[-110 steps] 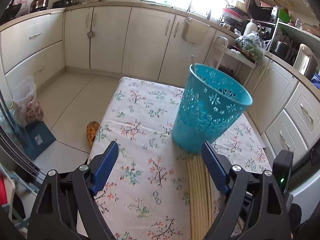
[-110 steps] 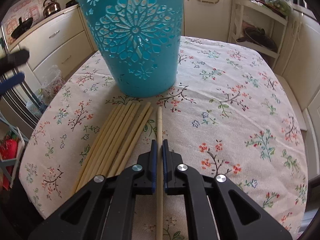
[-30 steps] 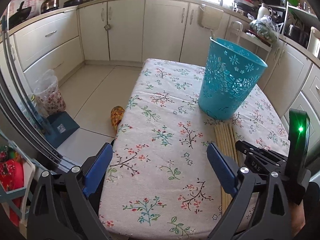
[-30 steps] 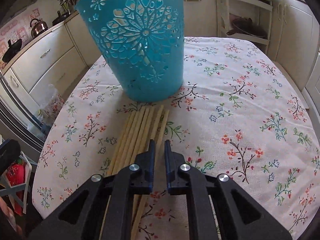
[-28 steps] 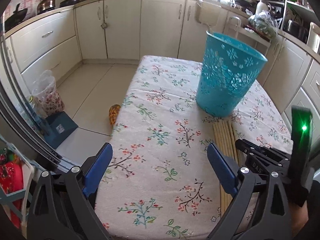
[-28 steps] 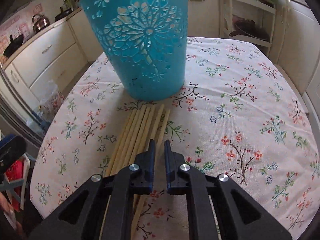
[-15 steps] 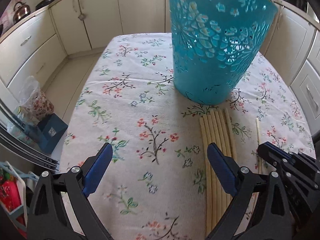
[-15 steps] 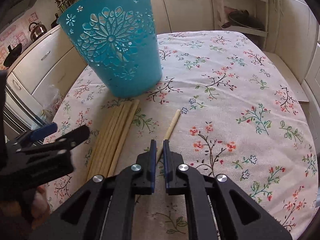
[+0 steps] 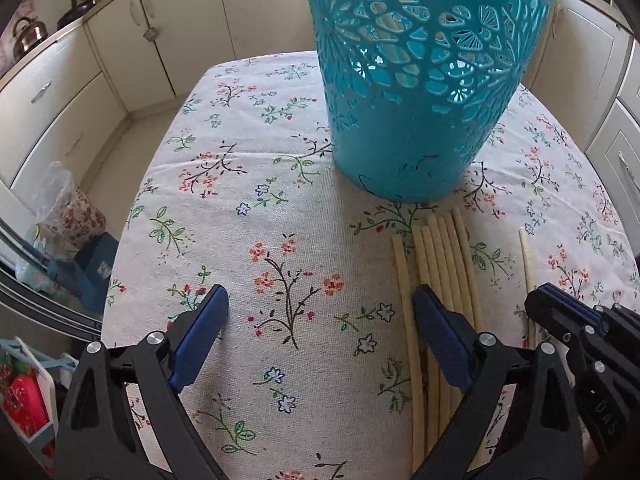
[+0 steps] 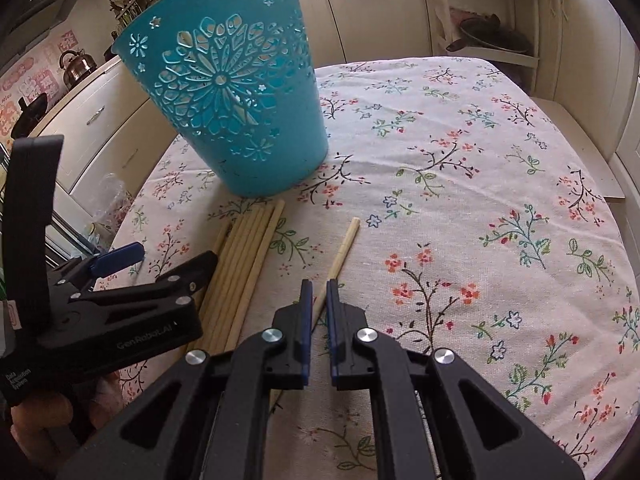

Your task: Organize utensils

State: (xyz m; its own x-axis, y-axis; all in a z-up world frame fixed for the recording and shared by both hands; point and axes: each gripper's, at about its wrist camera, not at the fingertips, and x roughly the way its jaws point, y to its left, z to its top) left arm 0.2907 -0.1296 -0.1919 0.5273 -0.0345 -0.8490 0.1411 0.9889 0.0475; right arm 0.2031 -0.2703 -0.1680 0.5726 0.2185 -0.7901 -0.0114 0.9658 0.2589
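A teal cut-out basket (image 9: 420,100) (image 10: 228,100) stands upright on the flowered tablecloth (image 9: 280,208). Just in front of it lies a bundle of several pale wooden chopsticks (image 9: 444,256) (image 10: 248,256). One single chopstick (image 10: 344,248) (image 9: 527,264) lies apart to the right of the bundle, and my right gripper (image 10: 319,292) (image 9: 560,316) is shut on its near half. My left gripper (image 9: 320,304) (image 10: 160,260) is open and low over the cloth. Its right finger (image 9: 436,332) overlaps the left edge of the bundle, and nothing is between its fingers.
The table's left edge (image 9: 116,264) drops to the floor, where a plastic bag (image 9: 68,208) and a blue box (image 9: 96,256) sit. Cream cabinets (image 9: 68,100) ring the room. A shelf with a pan (image 10: 492,36) stands beyond the table's far right.
My left gripper has come forward and down, close to the basket and bundle. My right gripper has shifted right, taking one chopstick away from the bundle.
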